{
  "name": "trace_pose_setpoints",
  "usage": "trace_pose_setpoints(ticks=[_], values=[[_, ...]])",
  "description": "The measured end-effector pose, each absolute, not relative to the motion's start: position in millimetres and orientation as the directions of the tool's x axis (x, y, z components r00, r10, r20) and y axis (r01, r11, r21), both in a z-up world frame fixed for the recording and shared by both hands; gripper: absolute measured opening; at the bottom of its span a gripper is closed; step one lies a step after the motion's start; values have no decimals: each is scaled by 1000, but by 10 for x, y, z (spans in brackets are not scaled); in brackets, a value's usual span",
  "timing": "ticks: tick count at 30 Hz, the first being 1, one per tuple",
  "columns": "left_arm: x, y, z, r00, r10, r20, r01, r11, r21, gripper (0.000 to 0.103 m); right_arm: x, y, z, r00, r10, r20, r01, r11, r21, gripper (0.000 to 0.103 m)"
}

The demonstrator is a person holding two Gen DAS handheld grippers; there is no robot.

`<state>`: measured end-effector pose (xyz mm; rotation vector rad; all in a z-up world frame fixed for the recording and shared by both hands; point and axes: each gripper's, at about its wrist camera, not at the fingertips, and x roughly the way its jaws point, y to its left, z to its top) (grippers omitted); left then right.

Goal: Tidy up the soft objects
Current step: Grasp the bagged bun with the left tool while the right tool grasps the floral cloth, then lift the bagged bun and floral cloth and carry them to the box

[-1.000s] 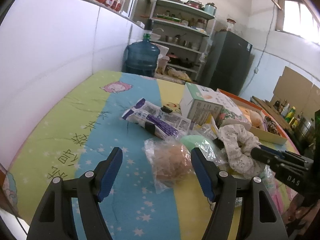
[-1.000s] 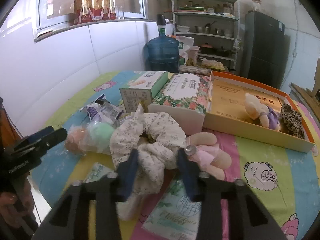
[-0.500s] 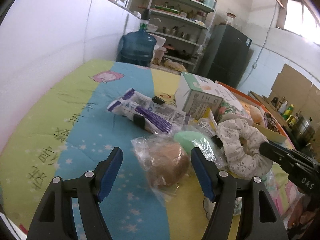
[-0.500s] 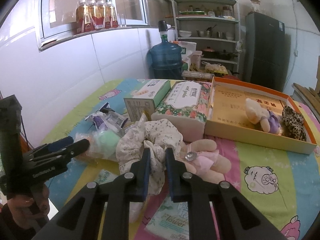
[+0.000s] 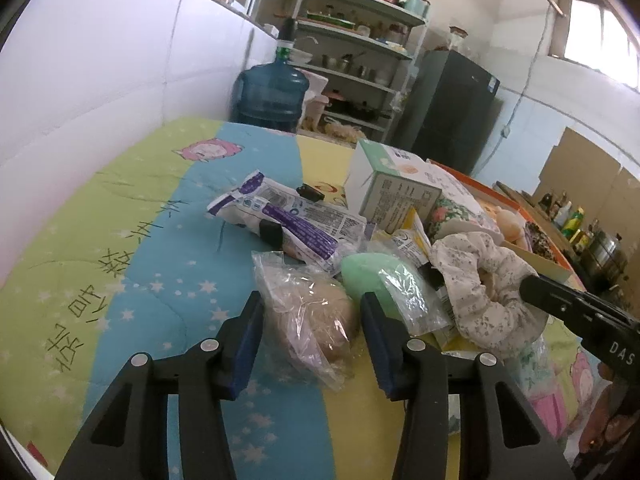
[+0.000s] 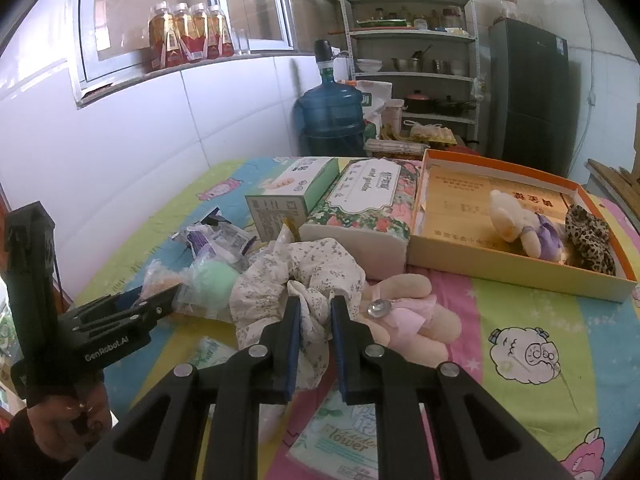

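Note:
A brown soft ball in a clear bag [image 5: 316,320] lies on the star-print cloth between the jaws of my left gripper [image 5: 312,320]. Those jaws are closing, and their pads stand at the bag's edges without squeezing the ball. A green ball in a bag [image 5: 372,276] lies just right of it. My right gripper [image 6: 312,316] is shut on a fold of the white floral scrunchie [image 6: 280,272]. From the left wrist view the scrunchie [image 5: 480,280] hangs on the right gripper's tip [image 5: 532,288]. A pink plush bunny [image 6: 408,312] lies right of the scrunchie.
An open orange box [image 6: 500,168] at the back right holds a plush bear [image 6: 516,224] and a leopard scrunchie [image 6: 588,240]. A floral tissue pack [image 6: 368,200] and a green carton [image 6: 292,188] stand beside it. Purple packets [image 5: 288,216] lie behind the balls. A wall runs along the left.
The left jaws have narrowed around the bagged brown ball. The right jaws came together on the floral scrunchie and have stayed there.

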<state>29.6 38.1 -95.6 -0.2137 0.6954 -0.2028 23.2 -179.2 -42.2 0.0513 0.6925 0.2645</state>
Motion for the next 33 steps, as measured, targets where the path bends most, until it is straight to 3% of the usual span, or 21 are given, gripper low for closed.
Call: trace_pose_setpoints(ticks=[13,33], values=[[133,496,-668,813,-236,-532,103,958,-268,49,152,-1809,-258,766,284,-576,-244,958,148,13],[107,-31,-218,820,-326,-471,251,943,-217,49,-8,-2222,45,831,272,-485,-208,961,181,13]])
